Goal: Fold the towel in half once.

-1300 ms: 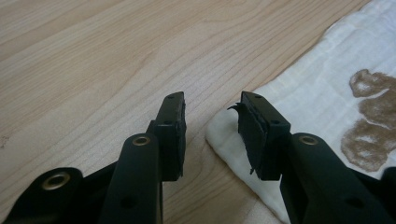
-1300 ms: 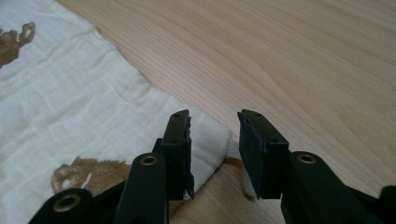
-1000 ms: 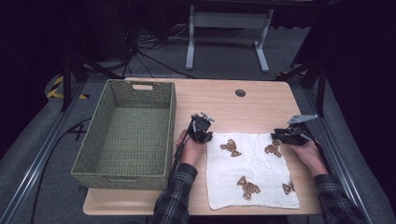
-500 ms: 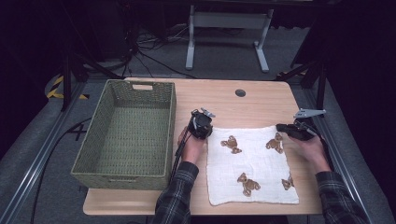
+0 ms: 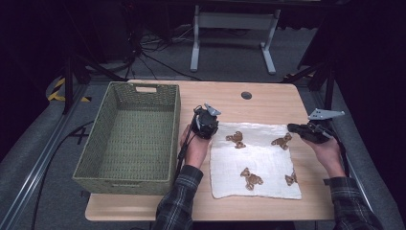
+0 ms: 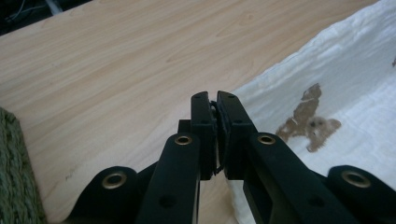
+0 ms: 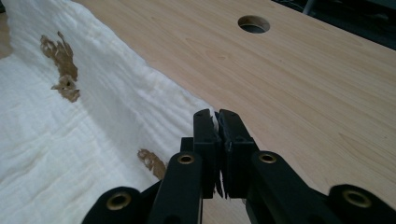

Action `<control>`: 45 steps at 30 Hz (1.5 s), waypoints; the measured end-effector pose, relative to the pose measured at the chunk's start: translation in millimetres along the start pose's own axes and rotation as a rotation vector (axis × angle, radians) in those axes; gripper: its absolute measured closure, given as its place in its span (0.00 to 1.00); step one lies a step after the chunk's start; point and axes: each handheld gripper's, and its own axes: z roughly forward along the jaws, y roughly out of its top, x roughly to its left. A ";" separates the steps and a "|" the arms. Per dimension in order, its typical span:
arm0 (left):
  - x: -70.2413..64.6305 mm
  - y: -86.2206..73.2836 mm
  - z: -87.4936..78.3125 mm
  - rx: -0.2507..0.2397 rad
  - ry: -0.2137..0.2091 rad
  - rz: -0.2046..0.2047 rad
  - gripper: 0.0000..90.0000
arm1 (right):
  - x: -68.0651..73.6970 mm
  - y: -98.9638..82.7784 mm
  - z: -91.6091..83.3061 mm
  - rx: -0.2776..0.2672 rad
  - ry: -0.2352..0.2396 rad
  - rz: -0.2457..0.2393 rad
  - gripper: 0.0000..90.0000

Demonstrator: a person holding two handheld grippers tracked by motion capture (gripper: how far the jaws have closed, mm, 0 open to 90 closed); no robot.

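High view: white cloth point(image 5: 256, 163) with brown bear prints spread flat on right half of bench point(image 5: 268, 103), near edge close to bench's front edge. Left gripper point(image 5: 205, 122) at cloth's far-left corner, right gripper point(image 5: 306, 130) at far-right corner, both held low over the bench. Empty green woven basket point(image 5: 129, 132) on left half of bench, just beside left hand point(image 5: 194, 146). Round cable hole point(image 5: 246, 95) near far edge.

Left gripper view: jaws closed, cloth's point(image 6: 336, 88) corner running under them; thin sliver of something between the pads, can't confirm it as fabric. Basket corner point(image 6: 16, 172) at lower left.

Right gripper view: jaws pinched on cloth point(image 7: 70, 140) corner, white fabric edge visible between the pads. Cloth stretching off toward upper left, bare bench point(image 7: 303, 84) to the right, cable hole point(image 7: 253, 23) beyond.
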 end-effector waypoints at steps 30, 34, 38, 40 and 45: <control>-40.8 -58.4 -48.9 0.035 -0.100 0.036 0.96 | 51.7 -40.8 -38.4 0.066 0.113 -0.009 0.96; -46.7 -68.0 -54.4 0.035 -0.111 0.030 0.96 | 57.1 -48.0 -43.0 0.066 0.124 -0.013 0.96; -51.5 -75.3 -62.0 0.029 -0.131 0.029 0.96 | 61.4 -54.0 -50.2 0.056 0.136 -0.013 0.96; -54.7 -76.7 -66.4 0.019 -0.141 0.033 0.96 | 63.8 -56.3 -54.1 0.048 0.139 -0.013 0.96; -60.7 -81.6 -75.8 0.012 -0.158 0.042 0.96 | 67.8 -63.2 -63.5 0.040 0.146 -0.008 0.96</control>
